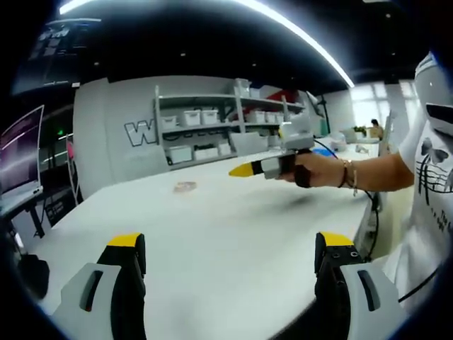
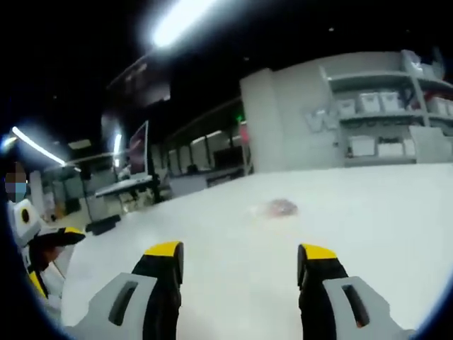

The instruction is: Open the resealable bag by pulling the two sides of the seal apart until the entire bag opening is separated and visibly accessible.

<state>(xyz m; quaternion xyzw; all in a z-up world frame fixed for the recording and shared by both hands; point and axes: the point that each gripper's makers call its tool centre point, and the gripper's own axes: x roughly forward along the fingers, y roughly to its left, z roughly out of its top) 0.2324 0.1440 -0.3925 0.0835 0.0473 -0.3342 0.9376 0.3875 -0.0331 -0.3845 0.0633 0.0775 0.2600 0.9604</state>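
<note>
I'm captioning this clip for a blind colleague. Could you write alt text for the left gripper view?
The left gripper, fingers spread open and empty, hovers over a white table where a small resealable bag lies far ahead. The right gripper, held in a person's hand, reaches in from the right; shelves of white bins stand behind.

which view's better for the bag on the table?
The right gripper view. The small, clear, pinkish resealable bag lies flat on the white table ahead of the open right gripper, larger though blurred. In the left gripper view the bag is a smaller, fainter patch far beyond the open left gripper.
</note>
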